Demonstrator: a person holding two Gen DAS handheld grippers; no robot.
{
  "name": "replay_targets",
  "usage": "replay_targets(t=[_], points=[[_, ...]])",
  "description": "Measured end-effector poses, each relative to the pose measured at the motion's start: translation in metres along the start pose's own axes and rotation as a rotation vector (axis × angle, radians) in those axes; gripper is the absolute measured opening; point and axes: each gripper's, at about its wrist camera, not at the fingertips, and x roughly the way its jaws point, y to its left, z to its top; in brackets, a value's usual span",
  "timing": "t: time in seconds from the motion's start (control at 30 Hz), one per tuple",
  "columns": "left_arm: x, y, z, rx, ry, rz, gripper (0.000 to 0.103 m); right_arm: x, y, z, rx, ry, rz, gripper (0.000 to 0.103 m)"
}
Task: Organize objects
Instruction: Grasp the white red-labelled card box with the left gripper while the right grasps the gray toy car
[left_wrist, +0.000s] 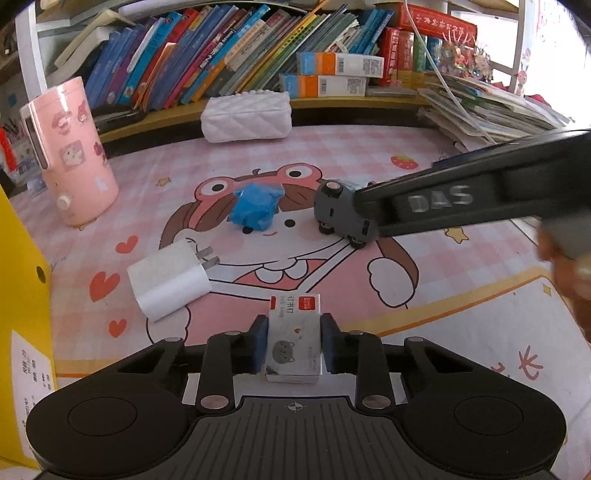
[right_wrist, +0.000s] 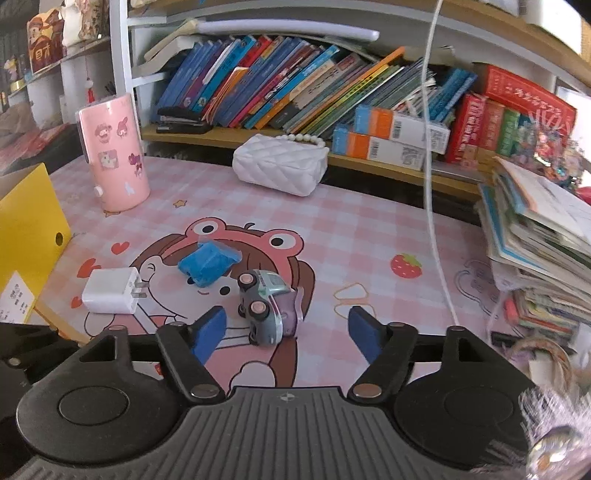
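The left gripper (left_wrist: 294, 341) is clamped on a small staple box (left_wrist: 294, 334), its 2 blue pads pressed against the box's sides; the box sits just this side of the mat's (left_wrist: 461, 295) cartoon face, near the charger (left_wrist: 168, 278). Only the left wrist view shows this box and grip.

The right gripper (right_wrist: 286, 328) stands wide apart with nothing between its pads (right_wrist: 208, 332); the toy car (right_wrist: 266, 306) lies on its side just ahead of the gap, a little toward the left pad, not touched by either. In the left wrist view the same gripper reaches in from the right as a dark arm, its tip right at the car (left_wrist: 345, 214), and there I cannot tell whether it touches.

Taking the car as landmark: the blue packet (right_wrist: 208, 264) lies just beyond and left of it, the charger (right_wrist: 112, 291) farther left, the pink tumbler (right_wrist: 112, 153) well beyond at the far left, and the white quilted purse (right_wrist: 280, 166) well beyond at the shelf edge. A yellow box (right_wrist: 29, 221) stands at the far left edge.

Only the right wrist view shows 2 rubber bands (right_wrist: 351, 295) just right of the car, a strawberry print (right_wrist: 405, 265) beyond them, and the purse's pearl handle. Both views show a stack of books (right_wrist: 543, 243) at the right.
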Motion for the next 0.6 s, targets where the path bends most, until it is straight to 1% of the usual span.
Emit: replay_targets(t=[0.03,0.13,0.27,0.37,0.5,0.57,0.6], points=[[-0.001,0.001,0.000,-0.009,0.005,0.001,0.028,0.004,0.000,0.001,-0.006,0.003,0.001,0.076],[-0.009,0.010,-0.001,-0.079,0.019,-0.002,0.027,0.020,0.001,0.005,-0.026,0.012,0.005,0.079],[-0.028,0.025,-0.007,-0.175,0.029,-0.020,0.027,0.040,0.003,0.010,-0.048,0.032,0.013,0.080],[-0.042,0.033,-0.012,-0.223,0.026,-0.028,0.027,0.055,0.005,0.011,-0.060,0.050,0.019,0.080],[-0.057,0.038,-0.017,-0.255,0.016,-0.027,0.027,0.070,0.004,0.012,-0.043,0.079,0.020,0.076],[-0.063,0.040,-0.019,-0.269,0.012,-0.026,0.027,0.075,0.004,0.011,-0.034,0.093,0.017,0.070],[-0.065,0.041,-0.020,-0.277,0.010,-0.026,0.027,0.077,0.004,0.011,-0.029,0.100,0.021,0.063]])
